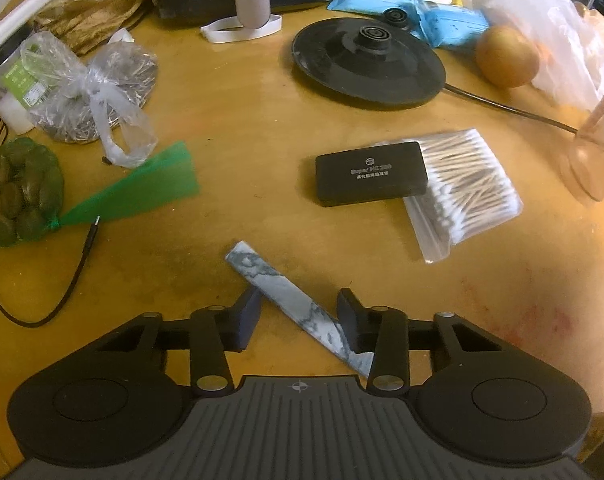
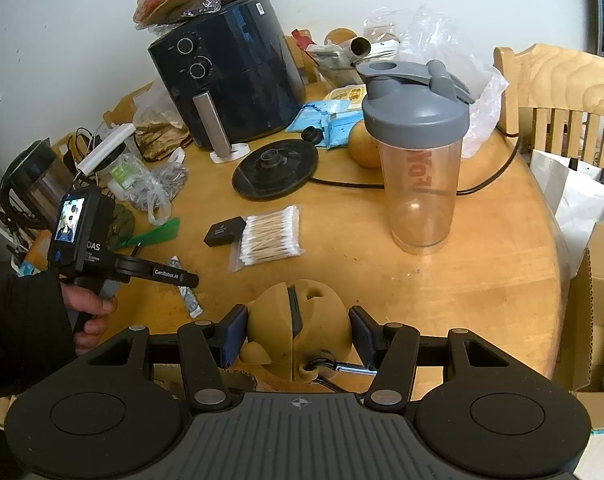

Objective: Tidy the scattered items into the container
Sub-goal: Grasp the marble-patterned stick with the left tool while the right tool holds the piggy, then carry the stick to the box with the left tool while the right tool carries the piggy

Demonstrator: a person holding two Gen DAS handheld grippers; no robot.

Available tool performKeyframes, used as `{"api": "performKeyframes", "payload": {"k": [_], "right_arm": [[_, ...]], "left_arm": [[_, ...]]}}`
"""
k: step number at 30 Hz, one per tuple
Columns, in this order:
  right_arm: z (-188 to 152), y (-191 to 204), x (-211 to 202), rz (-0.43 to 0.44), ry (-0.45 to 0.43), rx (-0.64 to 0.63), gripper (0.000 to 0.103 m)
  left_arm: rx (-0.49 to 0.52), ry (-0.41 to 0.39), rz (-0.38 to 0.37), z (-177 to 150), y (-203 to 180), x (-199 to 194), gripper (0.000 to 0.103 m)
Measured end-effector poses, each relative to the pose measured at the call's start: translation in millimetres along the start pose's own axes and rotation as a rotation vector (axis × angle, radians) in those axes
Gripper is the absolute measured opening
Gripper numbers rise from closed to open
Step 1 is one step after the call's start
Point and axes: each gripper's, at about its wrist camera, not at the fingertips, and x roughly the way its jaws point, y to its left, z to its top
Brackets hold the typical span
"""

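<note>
Two claws low over a crowded table

Both grippers sit near the front edge of the round wooden table [image 2: 482, 280]. The left gripper [image 1: 299, 312] has its jaws wide apart, straddling a marbled strip [image 1: 297, 308] that lies flat and slantwise between them; the right finger touches or nearly touches it, which one I cannot tell. The right gripper [image 2: 297, 336] is open around a tan round gadget [image 2: 297, 332], with a gap showing at each pad. Just ahead lie a black case [image 1: 372, 178] overlapping a bag of cotton swabs [image 1: 462, 188]. Beyond them stand a shaker bottle [image 2: 418, 152], a kettle base [image 2: 275, 168] with its cord, a pear [image 1: 506, 56] and an air fryer [image 2: 229, 68]. Tied bags [image 1: 89, 92] and green netting [image 1: 17, 196] crowd the left side. A cardboard box [image 2: 598, 308] stands off the right edge.
</note>
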Motion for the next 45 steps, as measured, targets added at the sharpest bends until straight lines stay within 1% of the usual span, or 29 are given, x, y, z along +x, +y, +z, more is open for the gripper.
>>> {"api": "performKeyframes", "payload": {"k": [2,4,7,11,19,21,22,26,29,37,45], "right_arm": [[-3,-2,-1,-0.002,-0.001,0.006,0.058],[-5,-4,-3,-0.004,-0.001,0.012,0.058],[-9,-6,-6,-0.007,-0.002,0.019,0.058],[-13,-9,-9,-0.008,-0.009,0.028,0.058],[-18,-11,-12,-0.01,-0.014,0.037,0.058],[-19,-11,-12,-0.008,-0.015,0.035,0.058],[-19,-11,-13,-0.007,-0.015,0.034,0.058],[-22,-11,-15,-0.003,-0.016,0.029,0.058],[-24,-12,-18,0.001,-0.017,0.025,0.058],[-21,-15,-16,0.012,-0.016,0.017,0.058],[-9,-10,-12,0.052,-0.02,-0.014,0.058]], "left_arm": [[-0.003,-0.001,-0.002,-1,3,-1,0.028],[-0.015,-0.001,-0.005,-1,7,-2,0.024],[-0.039,0.004,-0.028,-2,12,-3,0.023],[-0.032,-0.001,-0.035,-6,12,-5,0.022],[-0.035,0.019,-0.018,-8,7,-6,0.022],[-0.04,0.021,-0.012,-9,7,-7,0.02],[-0.041,0.021,-0.007,-9,8,-7,0.016],[-0.049,0.023,-0.01,-10,11,-7,0.016],[-0.057,0.025,0.012,-10,13,-10,0.016],[-0.096,-0.028,-0.014,-7,25,-39,0.016],[-0.111,-0.082,-0.04,-8,32,-77,0.016]]}}
